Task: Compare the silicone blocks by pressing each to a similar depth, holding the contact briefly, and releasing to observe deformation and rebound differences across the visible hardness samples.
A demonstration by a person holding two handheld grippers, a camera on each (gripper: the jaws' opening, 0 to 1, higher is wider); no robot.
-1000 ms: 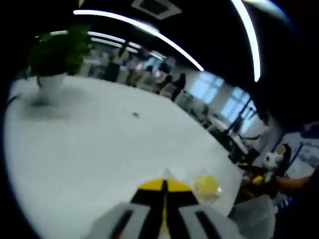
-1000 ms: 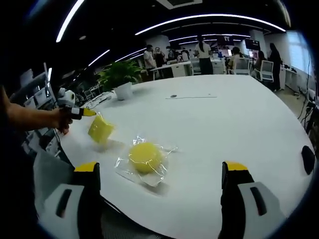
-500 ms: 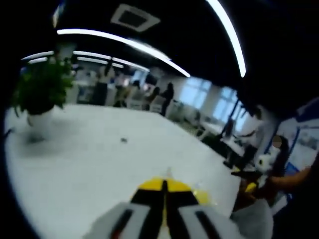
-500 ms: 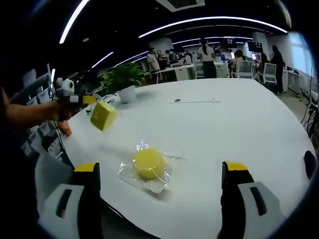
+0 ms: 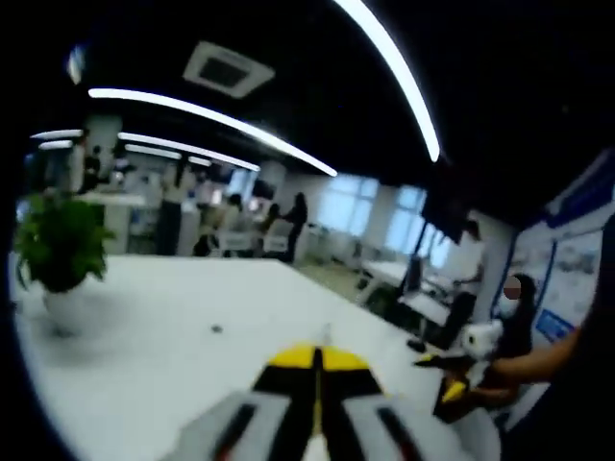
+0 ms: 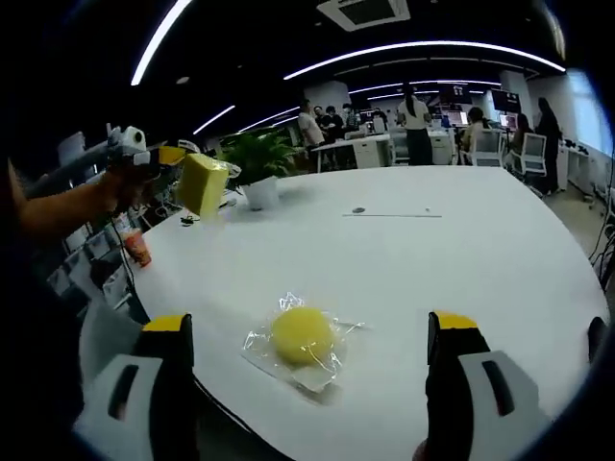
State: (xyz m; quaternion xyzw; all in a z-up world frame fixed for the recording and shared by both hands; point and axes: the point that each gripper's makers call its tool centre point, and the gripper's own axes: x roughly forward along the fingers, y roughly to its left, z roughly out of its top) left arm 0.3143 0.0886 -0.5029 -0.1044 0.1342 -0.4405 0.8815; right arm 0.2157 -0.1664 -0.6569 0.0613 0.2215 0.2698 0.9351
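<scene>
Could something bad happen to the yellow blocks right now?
Maybe. The left gripper holds the square yellow block up in the air, gripped near one edge, above the rim of the white table. If it slips, it could drop to the floor. The round yellow block lies on a clear wrapper close to the near table edge, so a push from the open right gripper might slide it off.

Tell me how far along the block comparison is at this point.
Early stage. In hand: the left gripper is shut on a yellow block, held up above the white table. Left: the round yellow sample lies on its clear wrapper between the open right gripper jaws, untouched. Nothing visible shows a completed press.
</scene>
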